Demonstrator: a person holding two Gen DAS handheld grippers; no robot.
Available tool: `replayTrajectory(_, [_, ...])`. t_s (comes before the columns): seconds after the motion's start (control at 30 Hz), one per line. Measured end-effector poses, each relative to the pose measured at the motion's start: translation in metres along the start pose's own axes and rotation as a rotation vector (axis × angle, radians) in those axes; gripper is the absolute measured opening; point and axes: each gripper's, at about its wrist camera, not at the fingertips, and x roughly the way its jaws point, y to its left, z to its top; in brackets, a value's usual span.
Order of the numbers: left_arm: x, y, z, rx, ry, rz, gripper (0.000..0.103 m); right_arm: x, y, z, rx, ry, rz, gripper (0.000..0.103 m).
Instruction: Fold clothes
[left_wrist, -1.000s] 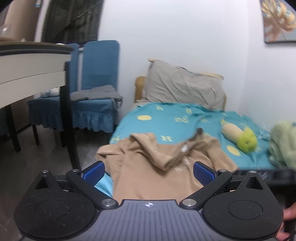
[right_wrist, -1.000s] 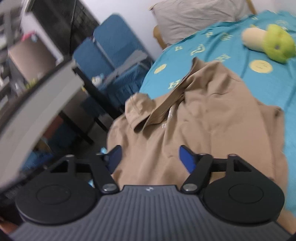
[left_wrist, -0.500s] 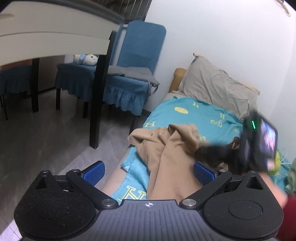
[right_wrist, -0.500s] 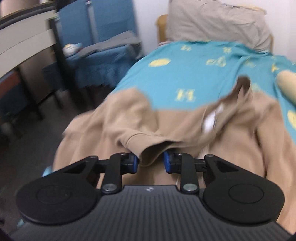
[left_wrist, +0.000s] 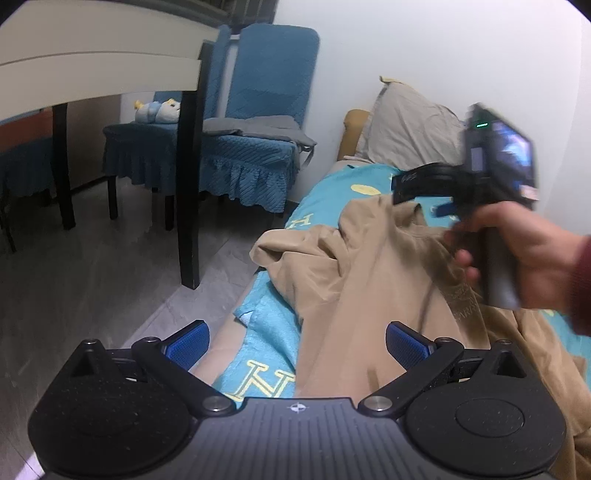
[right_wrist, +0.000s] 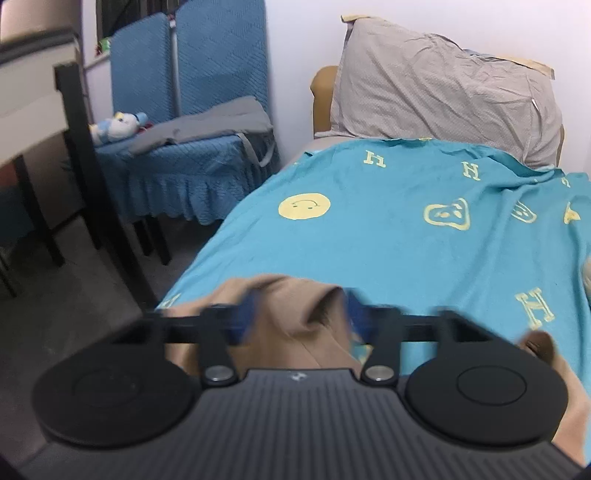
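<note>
A tan sweatshirt (left_wrist: 369, 280) lies crumpled on the teal bedspread (left_wrist: 269, 343) near the bed's left edge. My left gripper (left_wrist: 297, 341) is open and empty, low over the bed edge and the sweatshirt's hem. My right gripper (right_wrist: 297, 314) shows blurred in its own view, its jaws apart with a fold of the tan sweatshirt (right_wrist: 295, 310) lying loosely between them. In the left wrist view the right gripper (left_wrist: 443, 206) is held by a hand over the sweatshirt's far side.
A grey pillow (right_wrist: 443, 85) leans at the head of the bed. Blue-covered chairs (left_wrist: 251, 147) with a grey cloth and a small plush toy (left_wrist: 159, 110) stand left of the bed. A white table with black legs (left_wrist: 188, 184) stands close on the left over grey floor.
My right gripper, shut on a sweatshirt fold half a second ago, has opened and moved up the bed. My left gripper has stayed open, with its view swung left and lower.
</note>
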Motion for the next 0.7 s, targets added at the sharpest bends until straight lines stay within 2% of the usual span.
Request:
replayTrajectory(0.2, [-0.012,-0.013,0.002,0.039,-0.042,-0.02,0.103,-0.12,-0.046,-0.037,0.139,-0.009,0.038,0.086])
replayTrajectory(0.3, [-0.021,-0.017,0.002,0.014,-0.034,-0.049,0.103,-0.19,-0.078,-0.072,0.247,0.017,-0.01,0.086])
replayTrajectory(0.37, [-0.027,-0.021,0.001,0.012,-0.036,-0.061,0.103,-0.224,-0.1,-0.096,0.302,0.072,-0.041,0.086])
replayTrajectory(0.47, [-0.037,-0.031,-0.002,0.023,-0.039,-0.088,0.103,-0.255,-0.127,-0.115,0.354,0.145,-0.09,0.076])
replayTrajectory(0.53, [-0.042,-0.037,-0.007,0.031,-0.039,-0.107,0.103,-0.259,-0.138,-0.12,0.389,0.162,-0.072,0.076])
replayTrajectory(0.63, [-0.047,-0.049,-0.015,0.073,-0.04,-0.123,0.103,-0.245,-0.147,-0.131,0.443,0.202,-0.001,0.071])
replayTrajectory(0.7, [-0.047,-0.053,-0.018,0.095,-0.043,-0.124,0.103,-0.23,-0.15,-0.139,0.442,0.279,0.015,0.059])
